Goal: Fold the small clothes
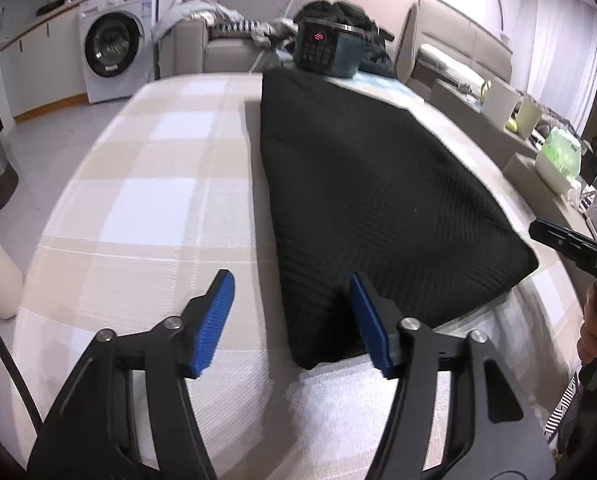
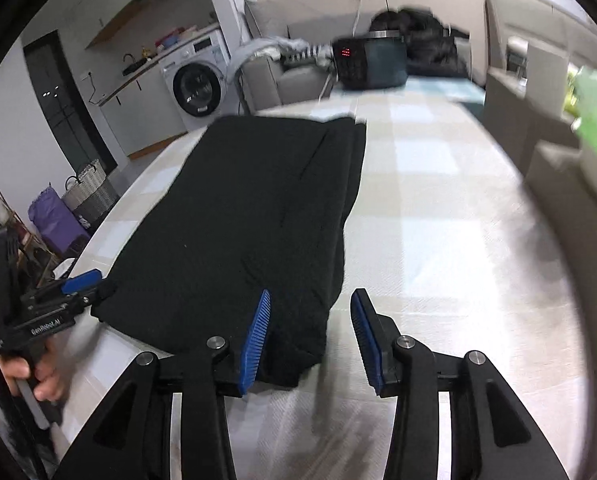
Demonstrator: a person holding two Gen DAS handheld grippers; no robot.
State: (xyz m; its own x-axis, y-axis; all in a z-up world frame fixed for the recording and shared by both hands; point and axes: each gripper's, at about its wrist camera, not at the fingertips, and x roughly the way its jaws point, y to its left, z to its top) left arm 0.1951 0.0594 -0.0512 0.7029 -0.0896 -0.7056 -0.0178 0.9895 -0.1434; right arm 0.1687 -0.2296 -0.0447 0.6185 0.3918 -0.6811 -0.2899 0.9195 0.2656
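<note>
A black ribbed garment (image 1: 378,184) lies folded into a long rectangle on the checked tablecloth (image 1: 158,184). In the left wrist view my left gripper (image 1: 292,320) is open, and the garment's near-left corner lies loose between its blue pads (image 1: 214,320). In the right wrist view the garment (image 2: 250,208) runs away from me. My right gripper (image 2: 310,338) stands open around its near-right corner, and the pads do not press on the cloth. At that view's left edge a hand (image 2: 38,376) holds the left gripper (image 2: 92,285) at the other near corner.
A black and teal device with red lights (image 1: 326,50) stands at the table's far end, with a dark clothes pile (image 1: 338,12) behind it. A washing machine (image 1: 114,44) is far left. A low shelf with boxes (image 1: 498,104) runs along the right. Baskets (image 2: 90,192) stand on the floor at left.
</note>
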